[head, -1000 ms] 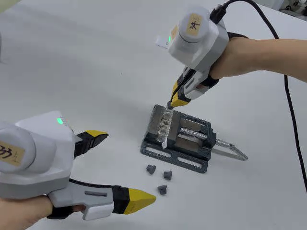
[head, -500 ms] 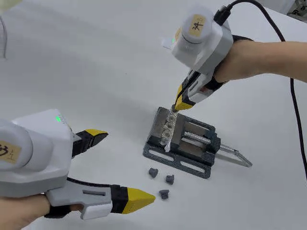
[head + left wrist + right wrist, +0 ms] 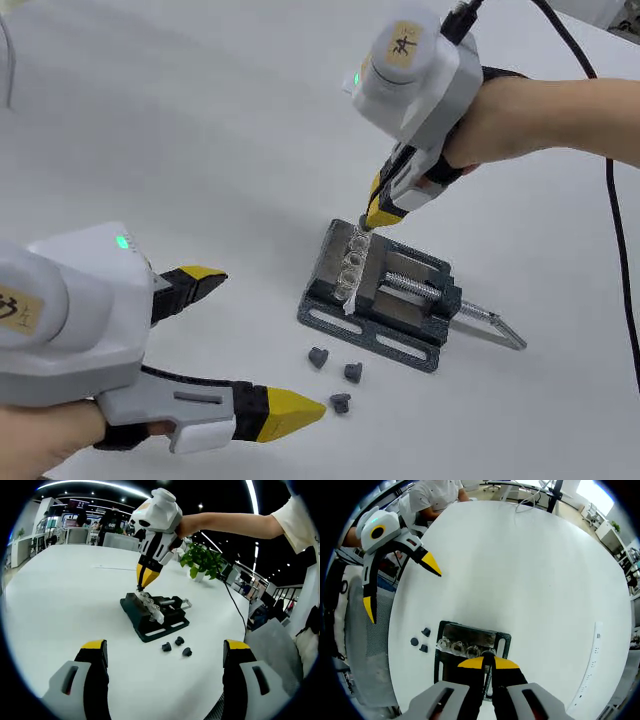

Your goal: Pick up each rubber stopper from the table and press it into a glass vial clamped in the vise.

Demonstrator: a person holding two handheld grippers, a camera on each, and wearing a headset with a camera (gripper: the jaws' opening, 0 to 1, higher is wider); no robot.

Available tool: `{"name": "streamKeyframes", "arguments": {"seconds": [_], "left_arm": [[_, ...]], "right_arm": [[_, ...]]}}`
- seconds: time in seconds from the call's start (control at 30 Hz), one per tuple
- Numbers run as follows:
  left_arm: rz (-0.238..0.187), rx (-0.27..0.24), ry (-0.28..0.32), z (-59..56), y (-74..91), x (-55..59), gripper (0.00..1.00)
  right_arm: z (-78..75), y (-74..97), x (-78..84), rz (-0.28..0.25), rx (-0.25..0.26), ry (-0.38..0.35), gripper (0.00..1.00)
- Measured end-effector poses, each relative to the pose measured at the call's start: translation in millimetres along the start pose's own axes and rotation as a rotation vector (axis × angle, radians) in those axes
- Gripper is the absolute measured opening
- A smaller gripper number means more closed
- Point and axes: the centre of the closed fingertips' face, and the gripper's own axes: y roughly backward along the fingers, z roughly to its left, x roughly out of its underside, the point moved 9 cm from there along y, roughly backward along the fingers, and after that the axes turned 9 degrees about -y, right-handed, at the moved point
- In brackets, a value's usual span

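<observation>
Over vise (image 3: 400, 300), R gripper (image 3: 370, 226) blocks end vial (image 3: 359, 241).

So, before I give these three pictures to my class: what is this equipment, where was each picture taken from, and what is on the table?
There is no robot here. A person holds a two-jaw gripper in each hand. One picture comes from a camera on the person's head, looking down at the work. The two round ones come from cameras riding on the grippers, each looking along its own jaws. On the white table stands a dark metal vise clamping a row of glass vials. Three small grey rubber stoppers lie loose beside it. The right gripper has its jaws closed, tips down at the end vial; whether a stopper is pinched there is too small to tell. The left gripper is open, holds nothing, and hovers near the stoppers.
</observation>
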Motion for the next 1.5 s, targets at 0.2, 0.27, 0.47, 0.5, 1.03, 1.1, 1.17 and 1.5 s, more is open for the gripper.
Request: {"name": "streamKeyframes", "arguments": {"seconds": [0.2, 0.27, 0.47, 0.5, 1.03, 1.1, 1.17, 1.5], "left_arm": [[-0.005, 0.001, 0.0, 0.1, -1.9, -2.8, 0.96], [-0.008, 0.001, 0.001, 0.1, -2.5, -3.7, 0.96], [-0.011, 0.003, 0.004, 0.3, -4.4, -5.3, 0.95], [-0.011, 0.004, 0.002, 0.2, -4.6, -5.5, 0.95], [-0.017, 0.011, 0.006, 0.9, -6.8, -7.0, 0.95], [-0.014, 0.013, -0.001, 0.0, -6.8, -8.4, 0.95], [-0.011, 0.015, -0.009, -0.8, -6.0, -11.6, 0.95], [-0.032, -0.001, -0.022, 1.1, -2.3, -20.6, 0.95]], "right_arm": [[1.7, -1.4, -2.6, 0.024, 0.015, 0.02, 0.0], [2.6, -0.9, -2.6, 0.022, 0.019, 0.011, 0.0], [8.2, -1.8, -5.5, 0.028, 0.064, 0.015, 0.0], [8.3, -2.0, -5.6, 0.03, 0.076, 0.002, 0.0], [12.3, -3.0, -2.2, 0.018, 0.124, -0.037, 0.0], [9.8, -3.1, -0.7, 0.004, 0.114, -0.061, 0.0], [9.6, -2.9, 2.5, -0.011, 0.102, -0.048, 0.0], [11.6, -1.2, 1.8, -0.027, 0.102, -0.002, 0.01]]}}
